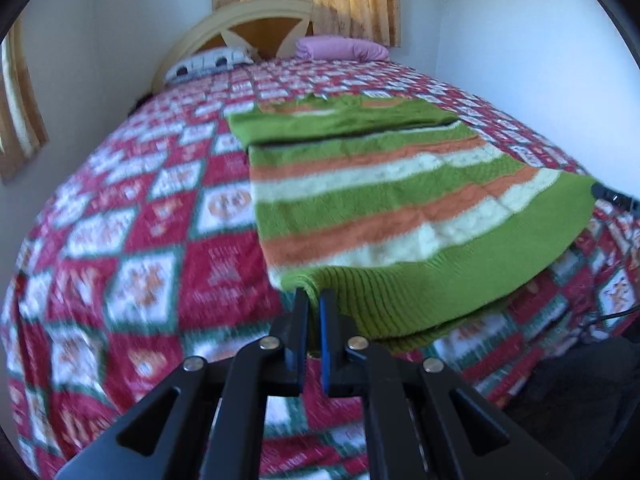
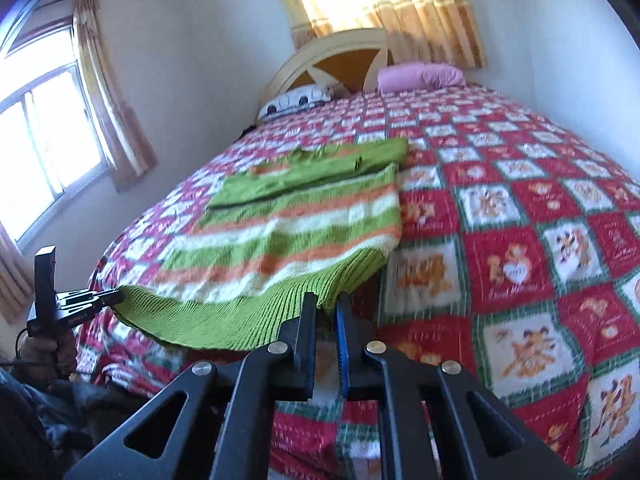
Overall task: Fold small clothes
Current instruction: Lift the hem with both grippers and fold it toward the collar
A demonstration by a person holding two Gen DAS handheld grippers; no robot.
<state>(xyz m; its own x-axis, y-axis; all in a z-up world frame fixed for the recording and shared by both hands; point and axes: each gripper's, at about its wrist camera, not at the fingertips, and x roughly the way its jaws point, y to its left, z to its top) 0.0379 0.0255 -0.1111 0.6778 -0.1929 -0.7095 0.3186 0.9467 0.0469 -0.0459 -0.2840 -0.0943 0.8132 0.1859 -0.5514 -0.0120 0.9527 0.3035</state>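
Our left gripper [image 1: 313, 300] and right gripper [image 2: 327, 304] each pinch the sweater [image 1: 384, 200] hem's corners, lifting it to fold toward the headboard [image 1: 240, 24].

Motion blur smears the bedspread [image 1: 132, 240] pattern in the left wrist view. The sweater's [image 2: 280, 232] sleeves lie folded across it, their ends indistinct.

Ahead of your black grippers, you see a green, orange and cream striped knitted sweater [image 1: 372, 216] on a red-and-white checked quilt [image 1: 132, 240].
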